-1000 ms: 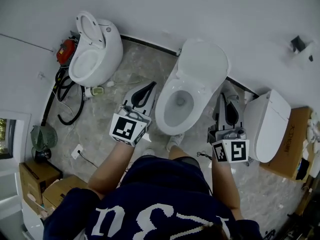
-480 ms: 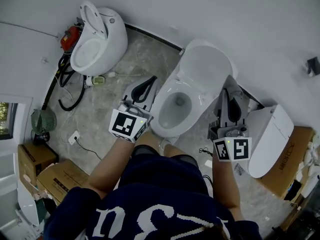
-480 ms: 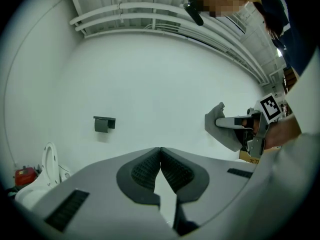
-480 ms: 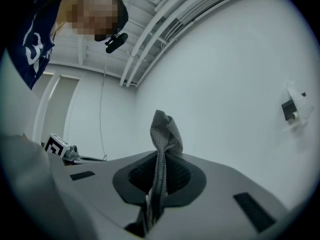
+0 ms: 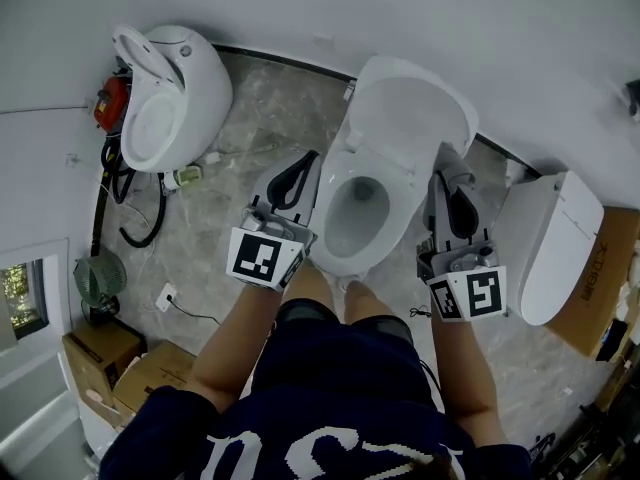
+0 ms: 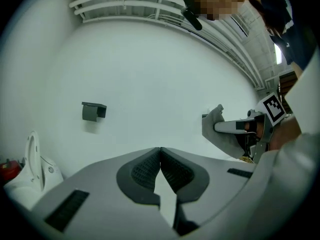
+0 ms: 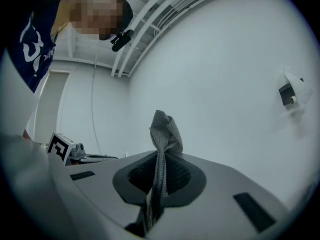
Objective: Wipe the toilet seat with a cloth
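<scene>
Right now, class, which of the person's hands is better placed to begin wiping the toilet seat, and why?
Right. The right tongs are shut on the grey cloth, beside the toilet seat; the left tongs are shut and empty.

Marbled floor, open toilet, cardboard box

Head view: I look steeply down from overhead onto the toilet, left gripper and right gripper flanking it. Gripper views: each sits close behind its own jaws, tilted up at the white wall — shared ground, each catching the other gripper sidelong.
</scene>
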Available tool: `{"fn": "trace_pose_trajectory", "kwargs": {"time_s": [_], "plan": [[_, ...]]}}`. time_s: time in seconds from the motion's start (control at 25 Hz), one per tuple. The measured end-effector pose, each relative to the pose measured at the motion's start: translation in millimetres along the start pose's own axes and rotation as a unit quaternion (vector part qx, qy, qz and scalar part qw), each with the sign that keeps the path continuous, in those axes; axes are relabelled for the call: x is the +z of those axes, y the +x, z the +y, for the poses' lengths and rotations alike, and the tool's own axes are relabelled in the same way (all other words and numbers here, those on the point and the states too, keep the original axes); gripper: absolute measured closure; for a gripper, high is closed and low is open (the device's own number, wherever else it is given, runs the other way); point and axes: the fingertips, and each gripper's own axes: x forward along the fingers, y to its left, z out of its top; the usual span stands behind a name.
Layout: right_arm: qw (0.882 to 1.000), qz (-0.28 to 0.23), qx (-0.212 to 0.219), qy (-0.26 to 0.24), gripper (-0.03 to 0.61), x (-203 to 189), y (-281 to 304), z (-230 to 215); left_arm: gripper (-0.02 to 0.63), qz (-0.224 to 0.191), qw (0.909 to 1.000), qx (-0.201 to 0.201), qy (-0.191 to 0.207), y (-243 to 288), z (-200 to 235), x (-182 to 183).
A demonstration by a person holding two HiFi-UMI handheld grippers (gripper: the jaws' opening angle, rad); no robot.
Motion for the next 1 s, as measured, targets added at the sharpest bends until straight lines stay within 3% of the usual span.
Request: {"fn": "trace_pose_trajectory", "kwargs": {"time_s": [0.4, 0.6, 0.84, 1.0], "plan": [[0.997, 0.031, -0.071, 0.015, 0.552, -57, 43, -27, 0.594, 0.038, 0.9961, -0.08, -0.001, 63, 21, -55], [0.994, 0.046, -0.098, 0.031, 0.552, -96, 58, -42, 0.594, 0.017, 0.9954, -0.089, -0.031, 88, 29, -75], [0.993, 0.056, -0.099, 0.037, 0.552, -146, 80, -54, 0.594, 0.039, 0.9944, -0.088, -0.045, 101, 36, -138], [0.99, 0.073, -0.108, 0.053, 0.552, -199, 81, -69, 0.594, 0.043, 0.9951, -0.08, -0.039, 111, 42, -185]]}}
